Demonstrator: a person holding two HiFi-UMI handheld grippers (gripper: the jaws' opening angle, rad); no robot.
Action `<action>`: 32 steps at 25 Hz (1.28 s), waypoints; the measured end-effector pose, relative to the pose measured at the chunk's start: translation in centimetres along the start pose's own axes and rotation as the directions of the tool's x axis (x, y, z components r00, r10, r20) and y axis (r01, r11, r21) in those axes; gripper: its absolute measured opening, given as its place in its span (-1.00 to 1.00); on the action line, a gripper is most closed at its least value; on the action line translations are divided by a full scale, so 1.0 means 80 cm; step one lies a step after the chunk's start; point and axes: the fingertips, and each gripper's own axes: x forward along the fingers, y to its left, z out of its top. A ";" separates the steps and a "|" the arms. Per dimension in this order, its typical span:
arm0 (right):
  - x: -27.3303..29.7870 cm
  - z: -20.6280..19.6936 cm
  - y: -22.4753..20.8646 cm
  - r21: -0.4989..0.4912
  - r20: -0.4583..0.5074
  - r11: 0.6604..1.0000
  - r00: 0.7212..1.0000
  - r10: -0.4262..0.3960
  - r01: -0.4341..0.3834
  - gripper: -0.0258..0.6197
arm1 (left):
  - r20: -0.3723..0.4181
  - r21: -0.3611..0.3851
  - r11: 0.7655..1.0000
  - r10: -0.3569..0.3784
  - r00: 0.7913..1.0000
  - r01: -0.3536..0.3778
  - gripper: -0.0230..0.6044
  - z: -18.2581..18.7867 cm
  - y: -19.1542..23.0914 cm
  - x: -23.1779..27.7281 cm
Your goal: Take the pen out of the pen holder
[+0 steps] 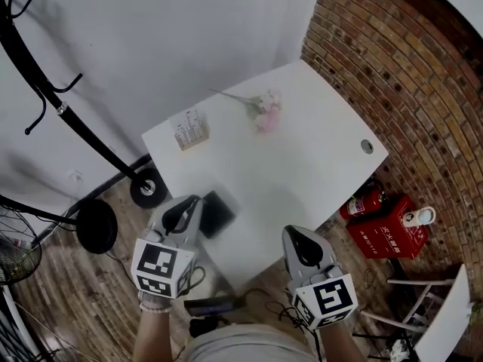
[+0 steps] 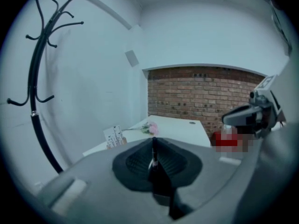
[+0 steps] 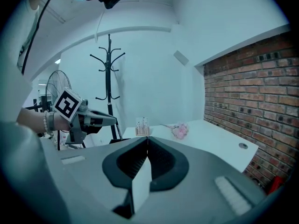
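Left gripper view gives us the pen (image 2: 153, 158): slim, dark, upright, clenched betw. the fingers (image 2: 135, 162) of the left gripper (image 2: 153, 143). We can't read any print or cap detail on it. In the head view that gripper sits over the bench's near-left corner, just beside the dark, blurred pen holder (image 1: 217, 213), which stands close to the near edge of the bench (image 1: 302, 164). The right gripper (image 1: 299, 240) hangs at the near edge, well apart from the holder, fingers pressed together w/ nothing betw. them. We see the bench's centre and right side bare, so there's room there. On the far side, a card stand (image 1: 189, 130) sits near the far-left corner, w/ pink flowers (image 1: 264, 113) near it and a cable port (image 1: 367, 146) by the right edge. Off the bench, a coat rack (image 1: 64, 108) and fan (image 1: 15, 251) are to the left, and a brick wall (image 1: 392, 74) and red extinguisher box (image 1: 383, 231) to the right.
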 end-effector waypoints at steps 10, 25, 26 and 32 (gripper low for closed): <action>0.011 0.024 0.048 -0.048 0.031 0.995 0.995 0.093 -0.092 -0.91 | 0.117 0.008 0.999 0.045 0.992 -0.047 -0.85 0.053 0.007 -0.074; 0.037 0.058 0.168 -0.126 0.072 0.952 0.954 0.291 -0.280 -0.91 | 0.127 -0.074 0.967 0.250 0.960 -0.242 -0.85 0.037 0.058 -0.213; 0.039 0.059 0.177 -0.131 0.071 0.947 0.950 0.303 -0.292 -0.91 | 0.124 -0.079 0.964 0.263 0.957 -0.255 -0.85 0.034 0.061 -0.222; 0.043 0.064 0.227 -0.160 0.065 0.919 0.925 0.375 -0.361 -0.91 | 0.114 -0.090 0.940 0.337 0.935 -0.328 -0.85 0.013 0.077 -0.277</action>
